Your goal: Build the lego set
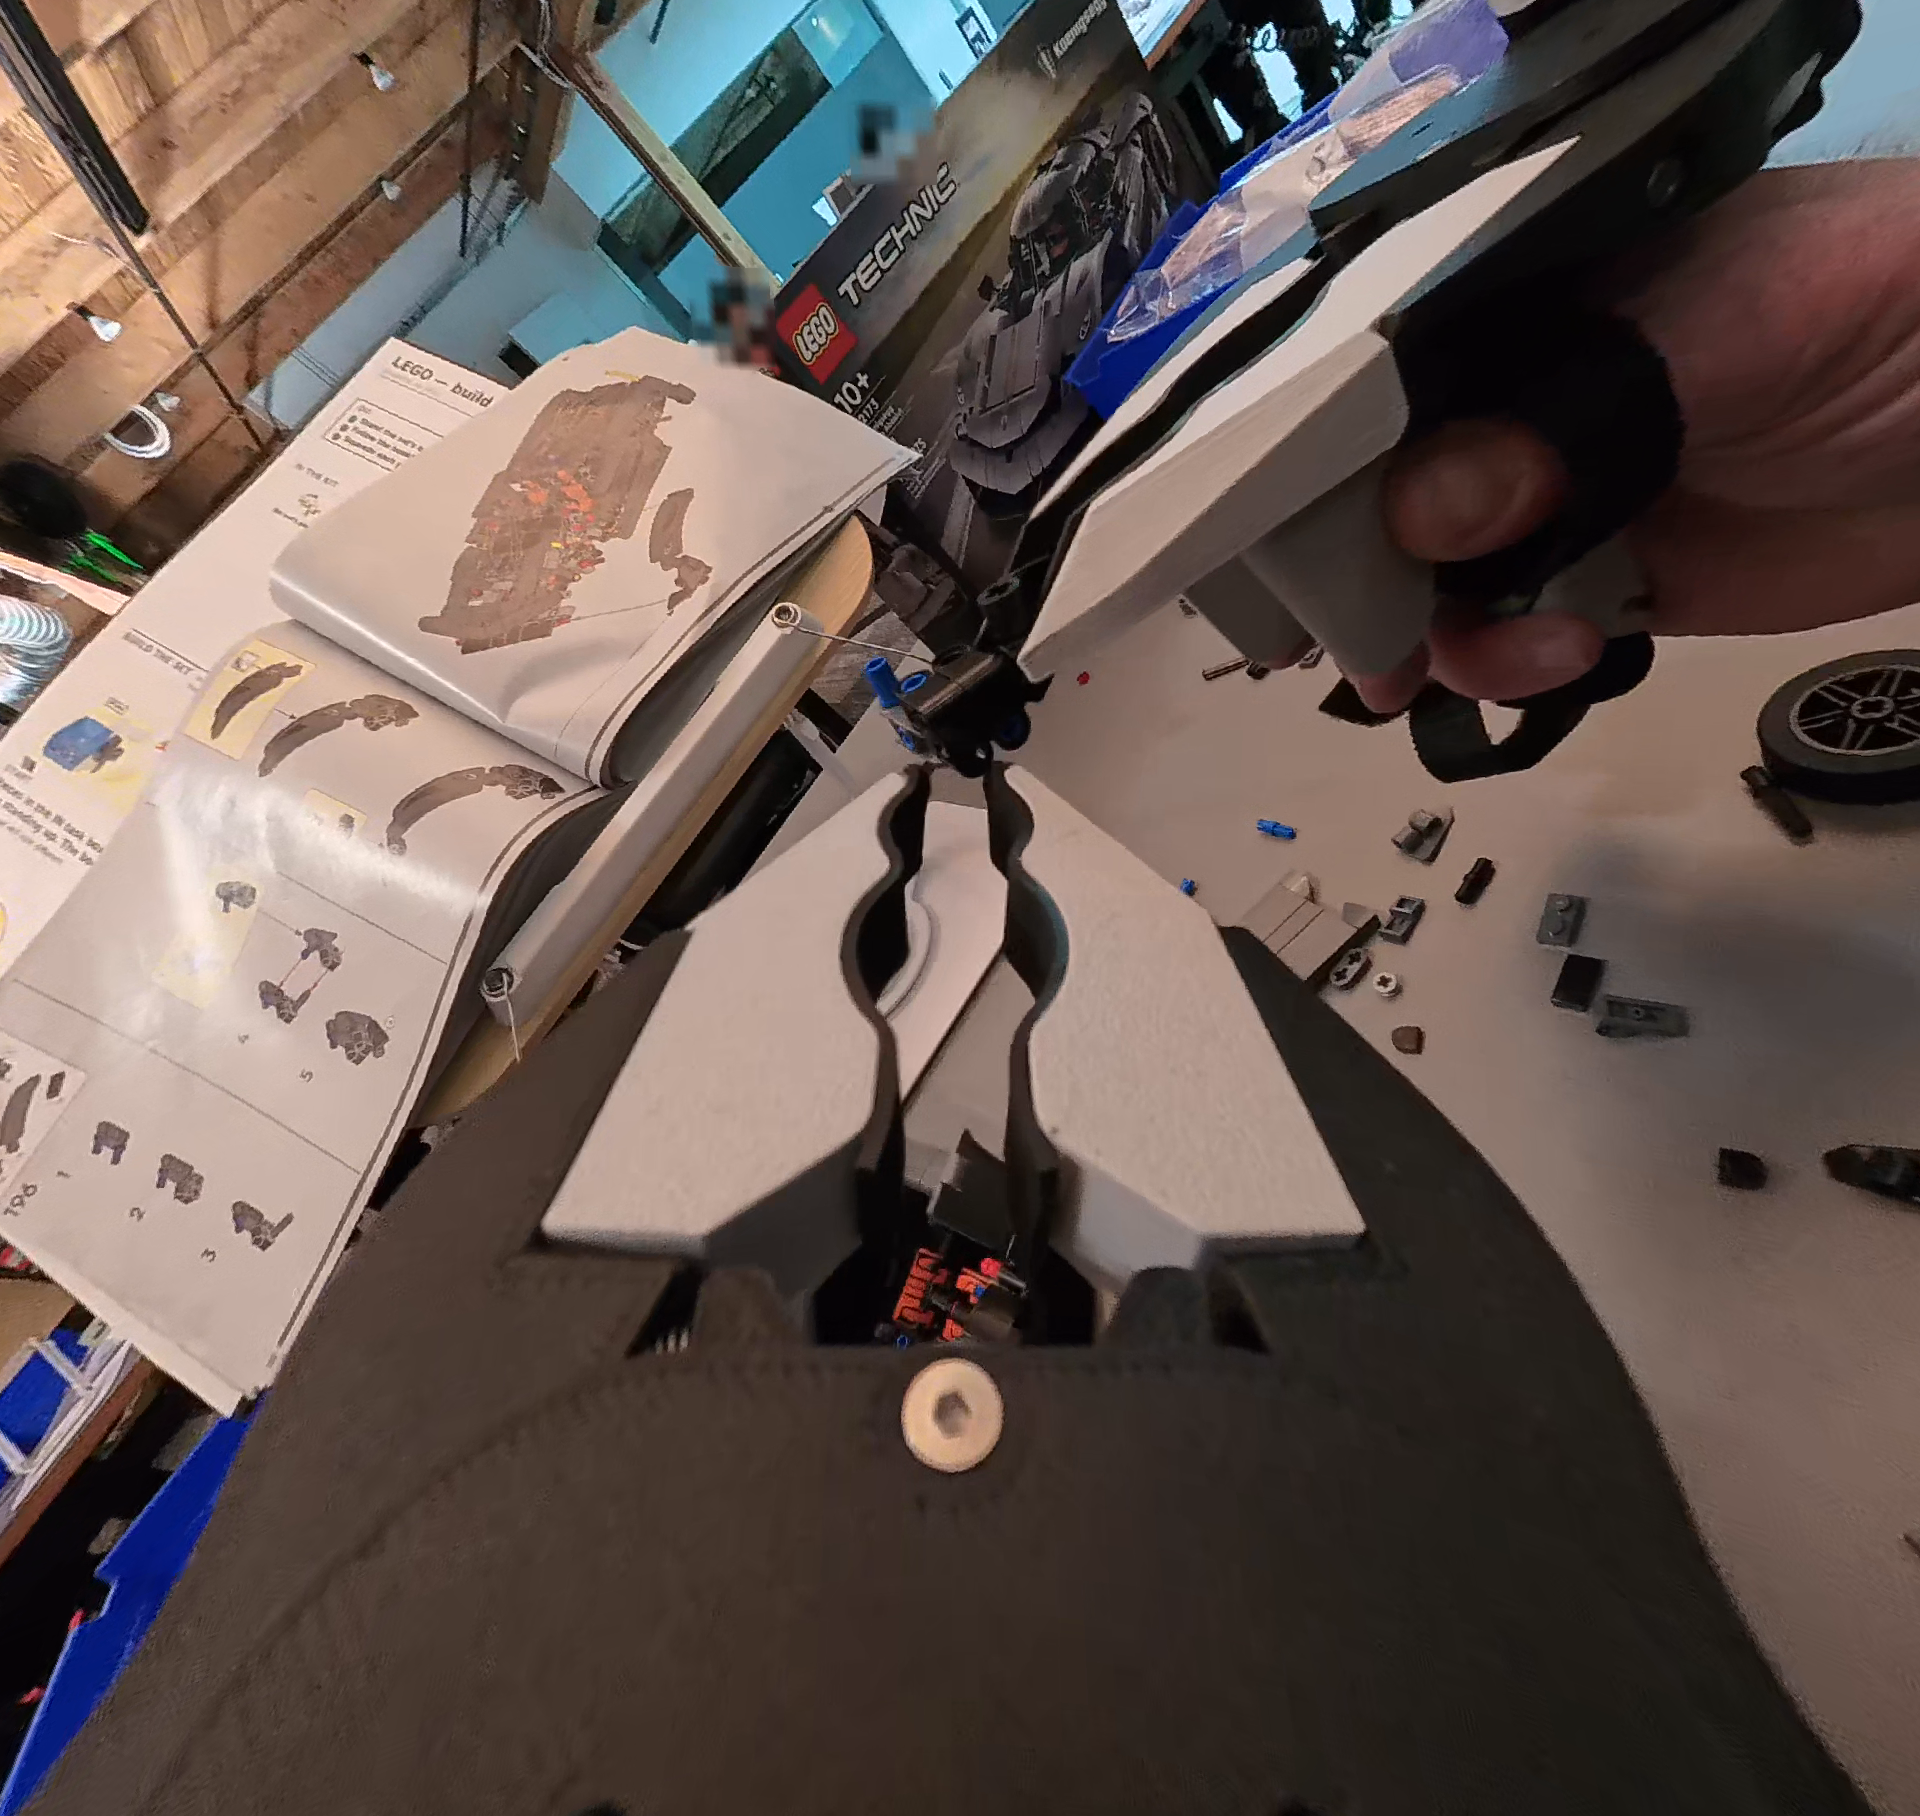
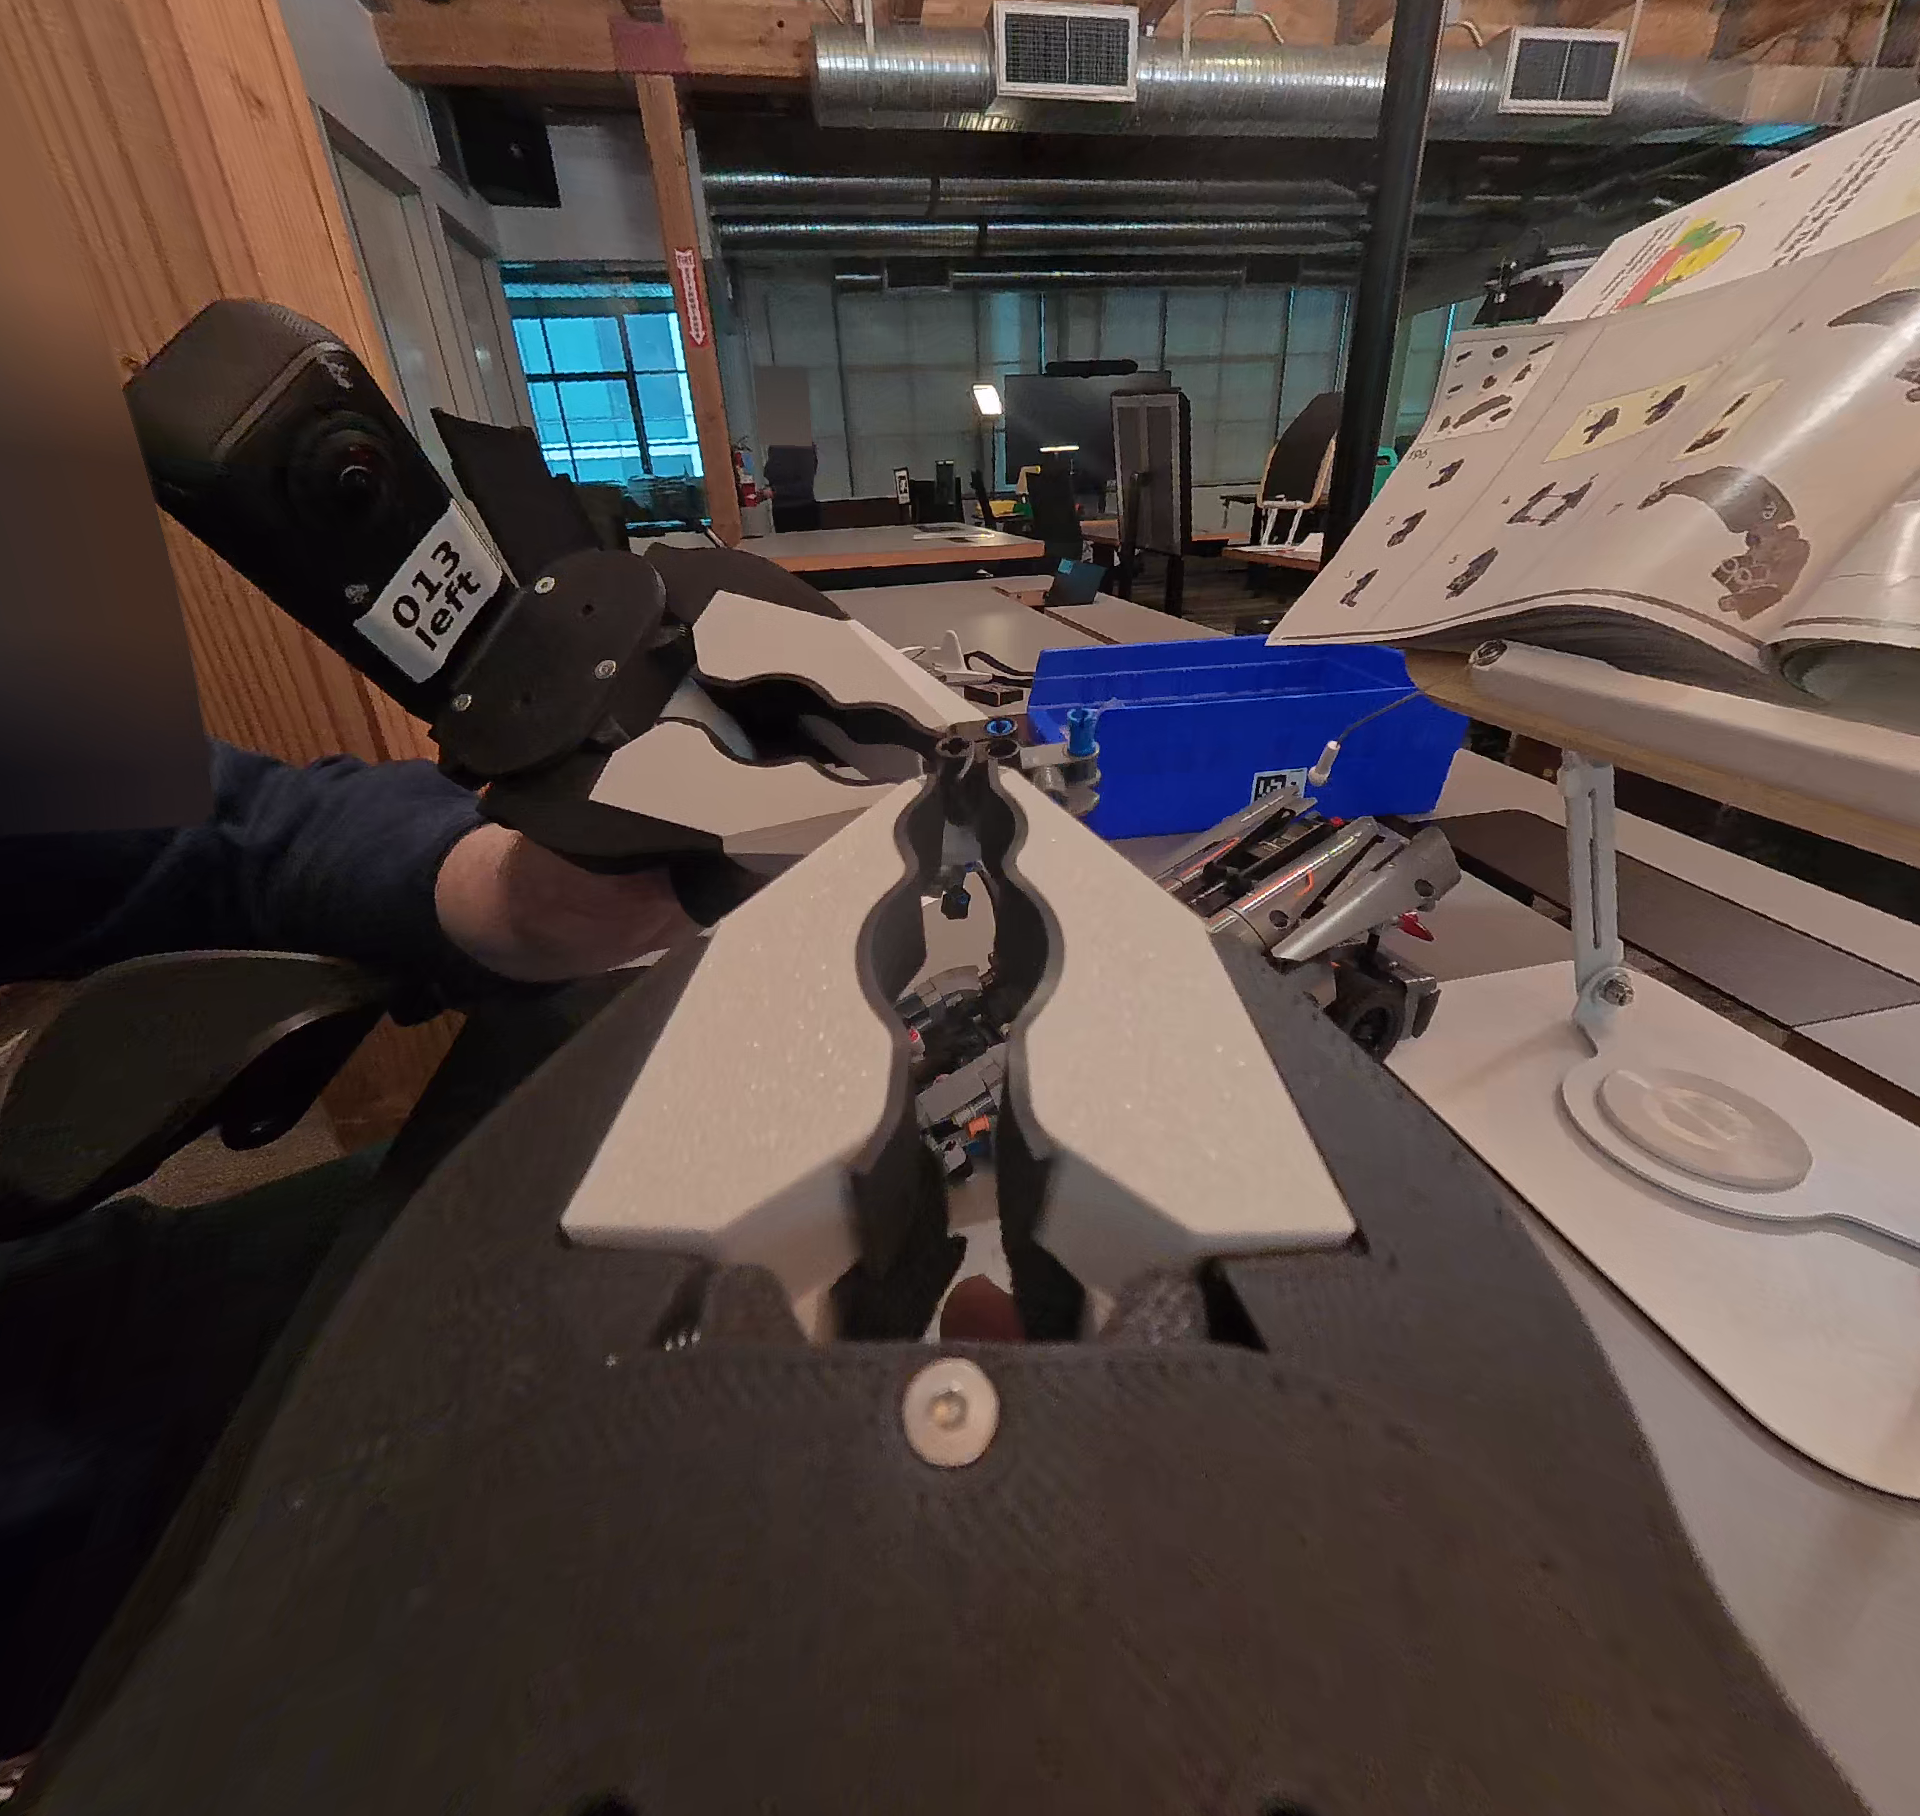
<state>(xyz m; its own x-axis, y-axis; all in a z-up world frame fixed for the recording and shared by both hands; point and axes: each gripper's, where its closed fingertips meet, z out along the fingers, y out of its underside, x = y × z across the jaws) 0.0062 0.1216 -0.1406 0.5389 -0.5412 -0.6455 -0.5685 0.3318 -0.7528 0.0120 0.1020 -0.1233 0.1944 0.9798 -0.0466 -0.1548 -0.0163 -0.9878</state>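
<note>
A small black Lego assembly with blue pins is held in the air between both grippers. My left gripper is shut on its near end. The right gripper comes in from the upper right and is shut on its other side, held by a hand. In the right wrist view the assembly sits between the tips of my right gripper, with a blue pin sticking out to the right. The left gripper reaches in from the left.
An open instruction booklet lies on a tilted stand at left. A Lego box stands behind. Loose small parts and a wheel lie on the white table. A partly built car and a blue bin sit beyond. The tips of both grippers are at nearly the same place. From either gripper's tips it is about 25 cm to the partly built car.
</note>
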